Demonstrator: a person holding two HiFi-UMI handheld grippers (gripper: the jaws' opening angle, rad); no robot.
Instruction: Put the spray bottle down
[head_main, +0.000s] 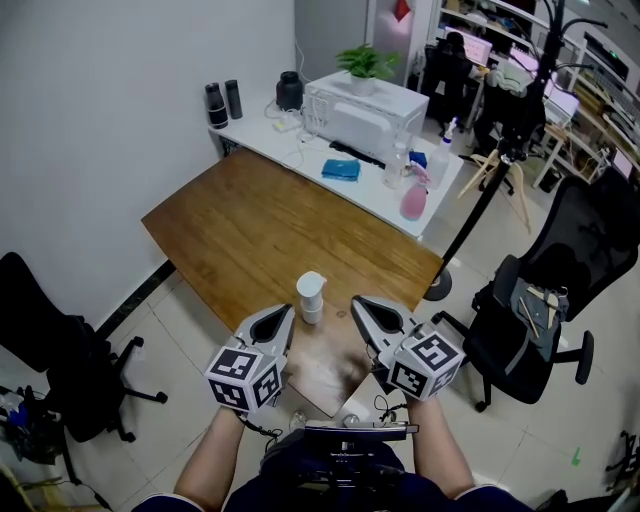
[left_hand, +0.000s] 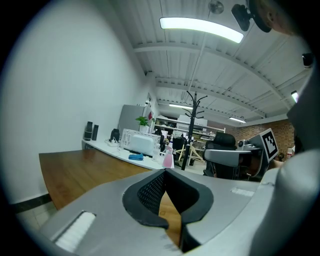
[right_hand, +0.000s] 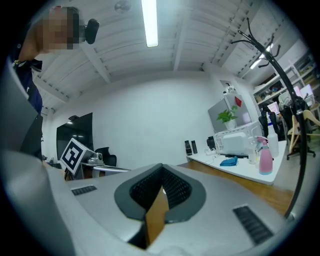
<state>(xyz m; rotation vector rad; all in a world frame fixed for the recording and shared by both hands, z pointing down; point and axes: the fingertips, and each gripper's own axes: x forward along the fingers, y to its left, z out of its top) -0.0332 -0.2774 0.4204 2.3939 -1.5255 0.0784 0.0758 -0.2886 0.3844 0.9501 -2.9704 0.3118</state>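
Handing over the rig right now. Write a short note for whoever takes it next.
Left hand-held gripper: shut, empty, at the near table edge.
Right hand-held gripper: shut, empty, alongside it.
Spray bottle: upright on the wooden table, between the two tips, held by neither.
Done: bottle is set down.
Left: probably nothing; draw both back without knocking it.
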